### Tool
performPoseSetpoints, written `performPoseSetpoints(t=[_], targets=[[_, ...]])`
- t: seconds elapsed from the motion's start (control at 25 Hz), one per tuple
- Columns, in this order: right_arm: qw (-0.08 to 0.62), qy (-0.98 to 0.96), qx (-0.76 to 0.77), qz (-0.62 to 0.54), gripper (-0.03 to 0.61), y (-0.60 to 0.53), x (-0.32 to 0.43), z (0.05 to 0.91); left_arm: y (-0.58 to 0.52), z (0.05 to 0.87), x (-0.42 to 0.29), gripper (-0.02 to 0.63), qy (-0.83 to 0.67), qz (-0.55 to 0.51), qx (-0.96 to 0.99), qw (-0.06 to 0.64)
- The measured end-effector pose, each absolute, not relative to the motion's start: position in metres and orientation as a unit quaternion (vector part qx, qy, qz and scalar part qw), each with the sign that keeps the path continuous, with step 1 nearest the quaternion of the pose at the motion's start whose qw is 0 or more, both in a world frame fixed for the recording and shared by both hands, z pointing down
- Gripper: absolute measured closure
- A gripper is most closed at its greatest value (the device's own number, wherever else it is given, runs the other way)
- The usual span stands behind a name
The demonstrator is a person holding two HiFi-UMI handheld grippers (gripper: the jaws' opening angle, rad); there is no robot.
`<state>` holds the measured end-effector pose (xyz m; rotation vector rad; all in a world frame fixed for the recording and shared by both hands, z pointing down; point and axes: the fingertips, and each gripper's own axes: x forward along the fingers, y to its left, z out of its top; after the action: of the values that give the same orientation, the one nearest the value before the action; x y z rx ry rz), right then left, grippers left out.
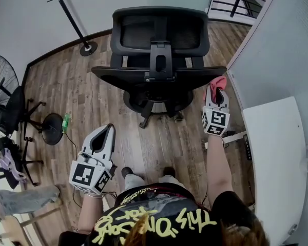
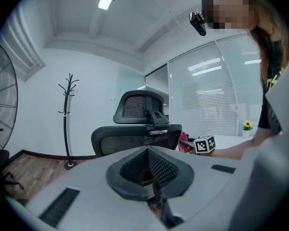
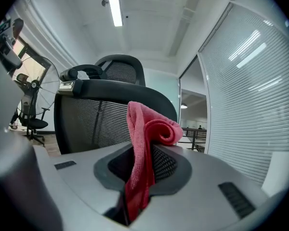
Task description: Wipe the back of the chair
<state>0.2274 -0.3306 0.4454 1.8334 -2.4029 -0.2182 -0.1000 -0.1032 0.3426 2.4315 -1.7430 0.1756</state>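
the chair back (image 1: 118,77) stands on the wooden floor (image 1: 92,101), turned toward the person. the red cloth (image 1: 217,82) is pinched in the right tool (image 1: 218,90), just beside the back's right edge. the left tool (image 1: 108,131) hangs low, well apart from it, jaws pressed together on nothing.

Open floor (image 1: 92,117) left of chair (image 1: 159,60); white desk (image 1: 272,147) close right.
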Motion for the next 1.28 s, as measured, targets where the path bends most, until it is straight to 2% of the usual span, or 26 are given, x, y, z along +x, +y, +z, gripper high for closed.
performPoseSetpoints(t=[0.28,0.64,1.28], targets=[[0.069,-0.807,0.58,-0.088,0.512,-0.339,0.175,0.437,-0.101,0.345,-0.131,0.62,-0.579,0.058,0.81,0.075],[0.061,-0.803,0.587,-0.08,0.514,-0.344,0.152,0.441,-0.091,0.362,-0.167,0.62,-0.594,0.061,0.797,0.092],[0.055,-0.837,0.534,-0.106,0.514,-0.326,0.012,0.45,-0.071,0.393,-0.226,0.62,-0.616,0.076,0.774,0.123]])
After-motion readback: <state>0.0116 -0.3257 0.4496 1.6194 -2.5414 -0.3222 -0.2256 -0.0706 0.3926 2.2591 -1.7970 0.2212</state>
